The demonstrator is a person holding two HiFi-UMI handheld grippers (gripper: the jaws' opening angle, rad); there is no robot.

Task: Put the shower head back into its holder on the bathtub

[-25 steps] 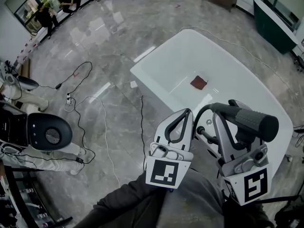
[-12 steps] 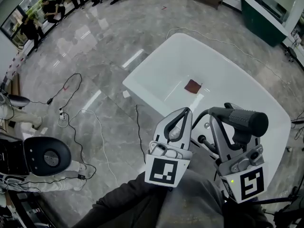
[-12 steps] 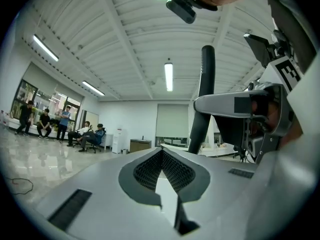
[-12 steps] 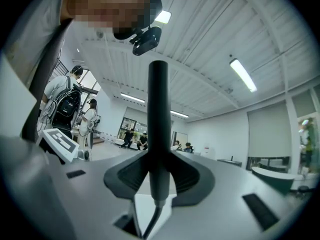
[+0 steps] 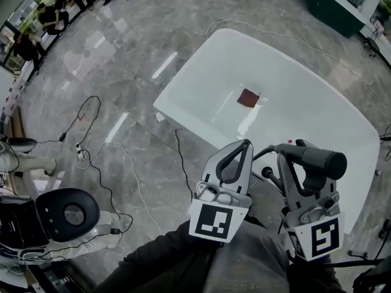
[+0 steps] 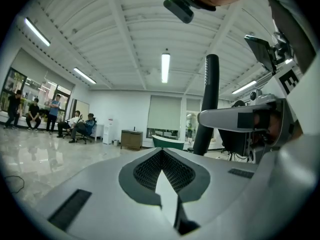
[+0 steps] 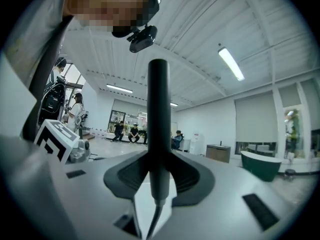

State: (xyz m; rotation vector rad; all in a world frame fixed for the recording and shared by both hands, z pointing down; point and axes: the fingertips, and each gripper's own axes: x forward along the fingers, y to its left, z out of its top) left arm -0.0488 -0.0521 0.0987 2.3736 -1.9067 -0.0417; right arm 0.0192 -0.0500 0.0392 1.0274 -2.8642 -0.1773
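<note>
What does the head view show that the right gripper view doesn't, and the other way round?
Only the head view: the white bathtub with a red cloth in it, and cables on the floor.
Only the right gripper view: the ceiling lights, the head camera, and the pads close up, pressed on the shower head.
Both: the shower head clamped in the right gripper's jaws, with the left gripper beside it.

Our left claw [image 5: 243, 146], lower middle, is closed with nothing in it. Our right claw [image 5: 292, 151], lower right, squeezes the shower head [image 5: 317, 159].
</note>
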